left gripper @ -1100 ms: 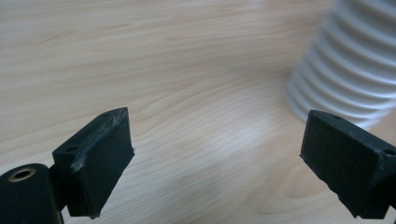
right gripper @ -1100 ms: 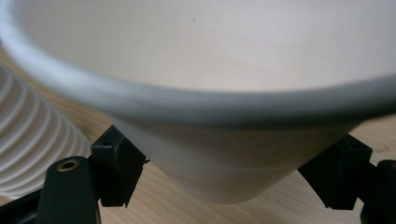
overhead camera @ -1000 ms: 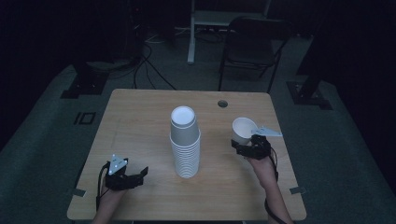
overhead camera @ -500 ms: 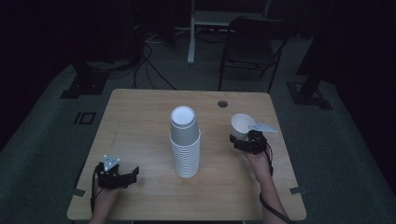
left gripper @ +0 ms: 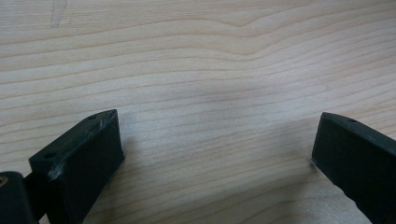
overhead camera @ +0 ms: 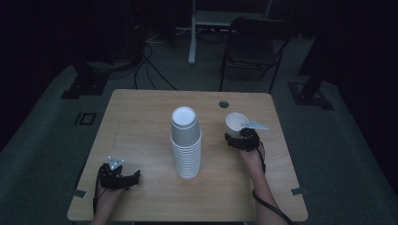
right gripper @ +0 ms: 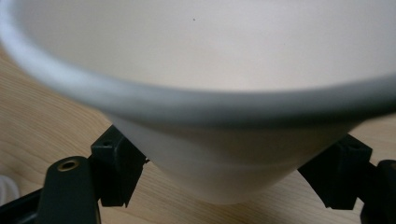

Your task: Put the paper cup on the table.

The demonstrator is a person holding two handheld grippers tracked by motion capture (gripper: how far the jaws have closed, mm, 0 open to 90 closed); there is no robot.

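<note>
From the high view, a wooden surface [overhead camera: 141,117] carries a tall stack of paper cups [overhead camera: 186,150] near its middle, mouths down. To the right of the stack, well apart from it, the right claw [overhead camera: 234,136] holds a single white cup [overhead camera: 235,122], mouth up and slightly tilted, just above or on the wood (which of the two cannot be told). The left claw [overhead camera: 133,174] sits near the front left corner, far from the stack, with a grey three-cornered plate on top and nothing between its jaws. A small round hole [overhead camera: 223,103] lies near the far edge, and a dark chair [overhead camera: 253,47] stands on the floor beyond.

In the left gripper view, the left claw [left gripper: 215,144] has its jaws spread wide apart, having just been opening, with only bare wood grain between them and close beneath.

In the right gripper view, the right claw [right gripper: 219,172] is clamped on the lower part of the white cup [right gripper: 210,70], one jaw pressed against each side of the tapering wall, the rim looming large above them.
</note>
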